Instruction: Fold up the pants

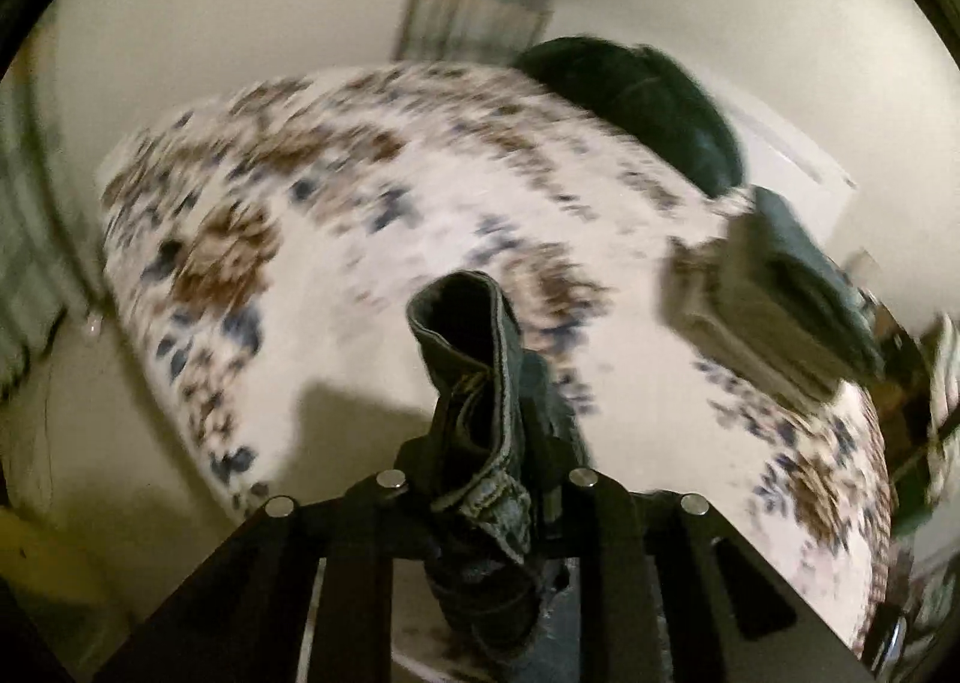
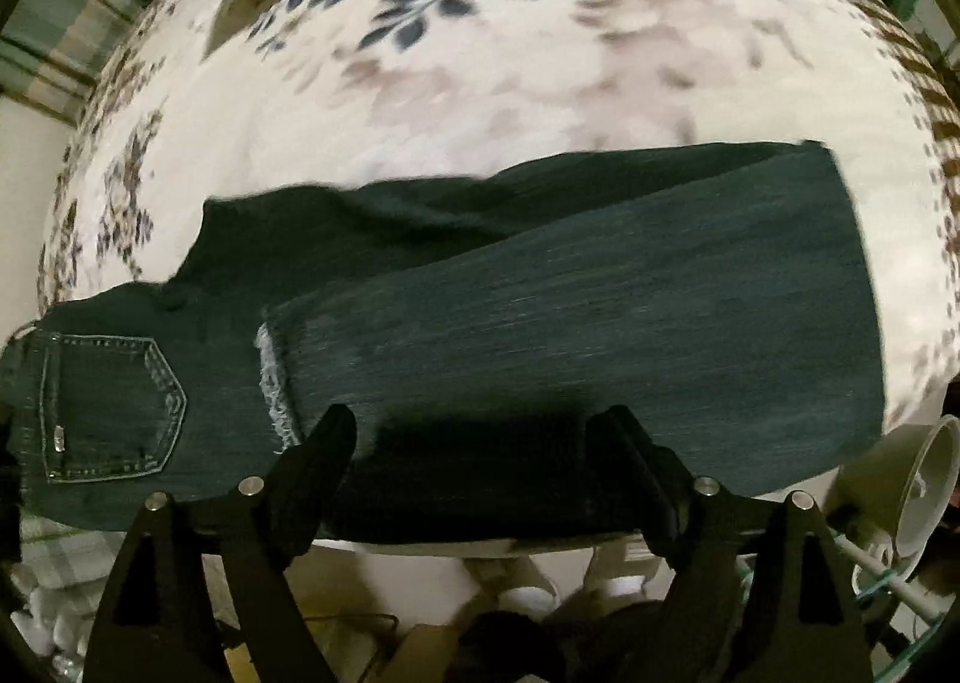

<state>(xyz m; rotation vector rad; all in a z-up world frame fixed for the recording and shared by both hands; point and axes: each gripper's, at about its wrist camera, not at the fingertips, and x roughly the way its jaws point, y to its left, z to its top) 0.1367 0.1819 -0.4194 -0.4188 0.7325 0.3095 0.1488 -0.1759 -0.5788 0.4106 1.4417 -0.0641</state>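
Dark denim pants (image 2: pixel 540 323) lie across a floral-covered bed (image 2: pixel 480 83), legs folded over toward the left, a back pocket (image 2: pixel 114 407) at the left. My right gripper (image 2: pixel 480 437) is open just above the near edge of the pants, holding nothing. In the left wrist view my left gripper (image 1: pixel 486 467) is shut on a bunched part of the pants (image 1: pixel 480 371), with a hem or waistband edge sticking up between the fingers, raised above the bed (image 1: pixel 360 203).
A dark garment pile (image 1: pixel 636 107) and a folded stack of clothes (image 1: pixel 780 299) sit on the bed's far right. A white lamp or cup-like object (image 2: pixel 924 479) stands near the bed's right edge. Clutter lies on the floor below the near edge.
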